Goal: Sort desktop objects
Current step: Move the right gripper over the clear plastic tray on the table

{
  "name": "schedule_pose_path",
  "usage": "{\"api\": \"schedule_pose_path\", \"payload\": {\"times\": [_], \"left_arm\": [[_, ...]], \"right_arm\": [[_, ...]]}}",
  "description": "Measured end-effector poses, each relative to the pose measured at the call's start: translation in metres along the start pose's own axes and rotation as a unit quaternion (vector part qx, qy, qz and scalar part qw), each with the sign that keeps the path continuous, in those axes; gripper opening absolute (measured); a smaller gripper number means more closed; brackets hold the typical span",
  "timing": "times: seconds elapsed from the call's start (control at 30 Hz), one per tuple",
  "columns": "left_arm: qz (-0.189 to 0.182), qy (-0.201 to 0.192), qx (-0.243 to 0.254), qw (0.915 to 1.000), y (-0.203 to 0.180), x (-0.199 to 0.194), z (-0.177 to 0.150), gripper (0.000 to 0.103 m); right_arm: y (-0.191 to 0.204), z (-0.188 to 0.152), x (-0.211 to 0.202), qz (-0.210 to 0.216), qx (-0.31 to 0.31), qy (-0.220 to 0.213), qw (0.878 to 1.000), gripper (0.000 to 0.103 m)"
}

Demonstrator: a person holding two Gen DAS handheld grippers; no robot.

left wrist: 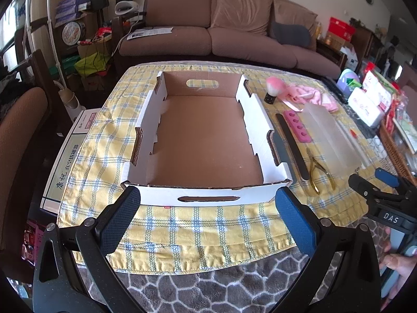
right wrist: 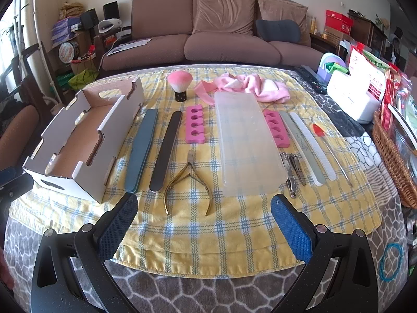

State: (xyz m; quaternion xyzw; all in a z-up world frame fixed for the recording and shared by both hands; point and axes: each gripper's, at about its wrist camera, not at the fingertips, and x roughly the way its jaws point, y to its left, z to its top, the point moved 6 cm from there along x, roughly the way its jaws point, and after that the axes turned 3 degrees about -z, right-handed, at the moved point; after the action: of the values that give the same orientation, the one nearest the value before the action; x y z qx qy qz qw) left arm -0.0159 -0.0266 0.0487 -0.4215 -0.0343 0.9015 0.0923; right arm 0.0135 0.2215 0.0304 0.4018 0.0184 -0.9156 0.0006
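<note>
The nippers (right wrist: 188, 182) lie on the worktop cloth (right wrist: 234, 234) with the handles toward the right gripper (right wrist: 204, 225), straight ahead of its wide-apart, empty fingers, while the left gripper (left wrist: 207, 215), also spread, faces the empty box (left wrist: 208, 140).

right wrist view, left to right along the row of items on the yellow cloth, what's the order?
cardboard box → blue-grey nail file → black nail file → left pink toe separator → clear plastic lid → right pink toe separator → grey nail file → white nail file → red-tipped metal tool
</note>
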Motion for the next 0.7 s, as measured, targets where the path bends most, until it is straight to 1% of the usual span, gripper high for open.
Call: {"api": "schedule_pose_path", "payload": {"times": [0.23,0.43,0.6,0.7], "left_arm": [[-0.016,-0.005,0.014,0.9998,-0.014,-0.004,0.011,0.103],[-0.046,-0.002,0.025,0.9986,-0.035,0.001,0.027,0.103],[-0.073,-0.002,0.052,0.9960,-0.064,0.008,0.047,0.103],[-0.087,-0.002,0.070,0.9937,-0.084,0.013,0.059,0.103]], "right_arm": [[-0.003,0.009,-0.007,-0.005,-0.001,-0.002,1.000,0.103],[-0.012,0.014,-0.005,-0.006,0.000,-0.001,1.000,0.103],[-0.036,0.015,0.002,0.002,0.021,-0.001,1.000,0.103],[-0.056,0.012,0.012,-0.002,0.034,0.003,0.999,0.103]]}}
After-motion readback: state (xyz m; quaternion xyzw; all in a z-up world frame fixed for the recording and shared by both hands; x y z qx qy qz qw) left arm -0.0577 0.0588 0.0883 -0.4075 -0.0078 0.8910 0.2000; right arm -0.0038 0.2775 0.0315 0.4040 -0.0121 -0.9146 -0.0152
